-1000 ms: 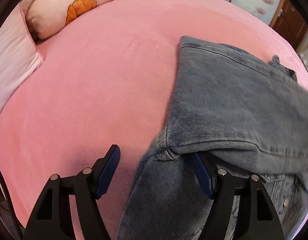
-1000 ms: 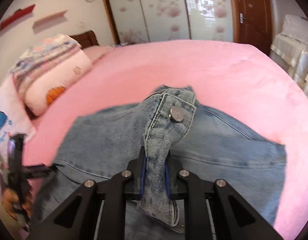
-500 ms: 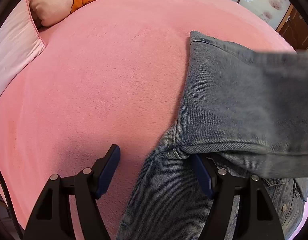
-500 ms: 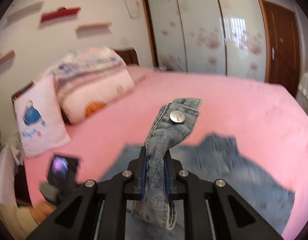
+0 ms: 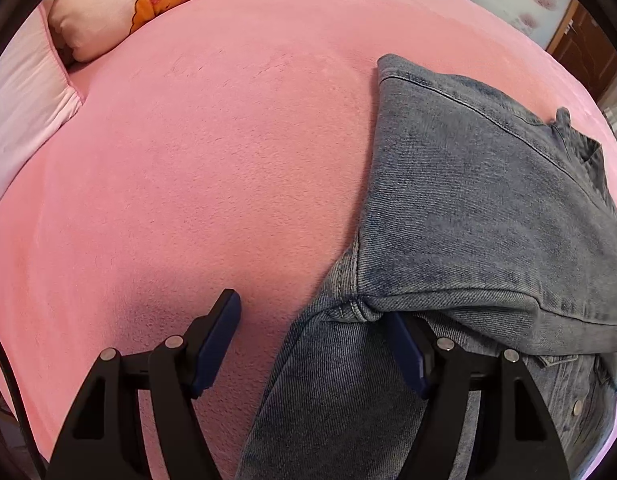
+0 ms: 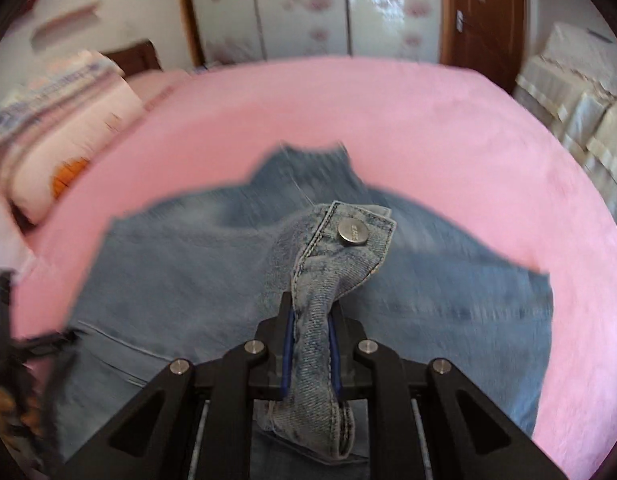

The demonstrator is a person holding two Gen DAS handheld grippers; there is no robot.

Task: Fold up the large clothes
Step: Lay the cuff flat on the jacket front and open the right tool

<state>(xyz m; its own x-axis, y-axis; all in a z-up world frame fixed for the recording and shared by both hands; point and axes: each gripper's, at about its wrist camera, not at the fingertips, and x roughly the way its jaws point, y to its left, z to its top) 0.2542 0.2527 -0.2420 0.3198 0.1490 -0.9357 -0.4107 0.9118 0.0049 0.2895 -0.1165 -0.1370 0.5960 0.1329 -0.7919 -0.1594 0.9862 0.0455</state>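
Right gripper point(image 6: 311, 340) dropped back toward pink bed cover point(image 6: 448, 120), jaws clamped on buttoned cuff point(image 6: 340, 256) of blue denim jacket point(image 5: 468, 200) at frame centre, left gripper point(image 5: 314, 344) gaping, sleeve between fingers, ungripped

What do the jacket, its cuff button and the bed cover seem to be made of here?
Jacket: faded blue denim, judging by the twill weave and topstitched seams. Cuff button: looks like dull silver metal, round with stamped lettering too small to read. Bed cover: pink, probably plush fleece, with a short matte nap.

Faded denim jacket point(image 5: 468, 200) on matt, fleecy pink bedspread point(image 5: 208, 160).
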